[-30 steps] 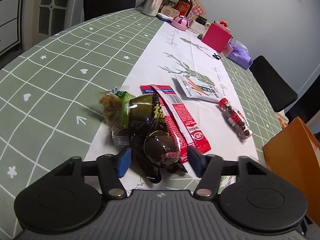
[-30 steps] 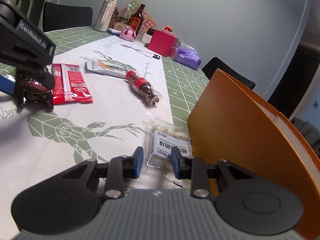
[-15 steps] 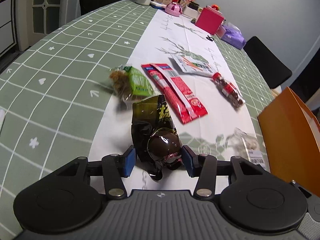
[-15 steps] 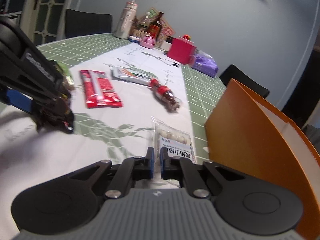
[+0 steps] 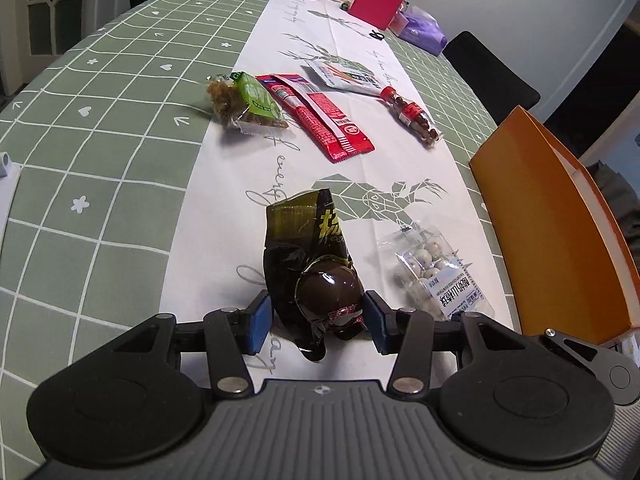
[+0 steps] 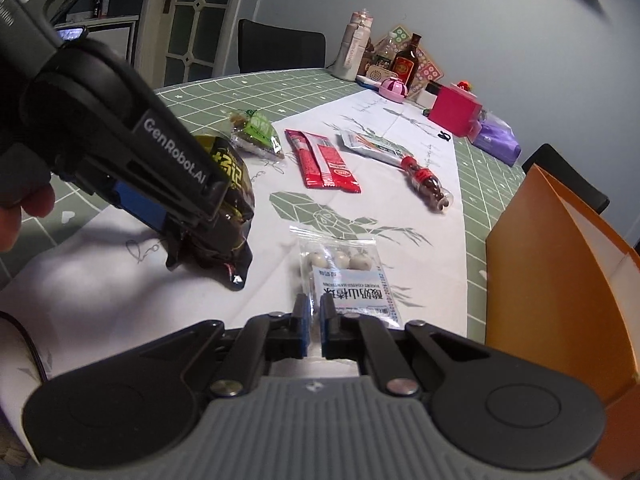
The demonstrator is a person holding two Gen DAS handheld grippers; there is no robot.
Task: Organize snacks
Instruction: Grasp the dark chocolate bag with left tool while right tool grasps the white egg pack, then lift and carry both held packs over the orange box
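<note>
Dark snack pouch [image 5: 316,268] is pinched at its bulging lower end by the left gripper [image 5: 316,316], lifted off the white runner [image 5: 224,184], presumably bound for the orange box [image 5: 560,232]. Right gripper [image 6: 313,322] has its 2 fingers clamped on the clear candy-ball bag [image 6: 348,276] edge, likely for the same reason.

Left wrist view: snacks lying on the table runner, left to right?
Green pack → red sticks → white pouch → candy bottle. Nearer the camera: dark bag in the left gripper, then the white-ball pack.
</note>
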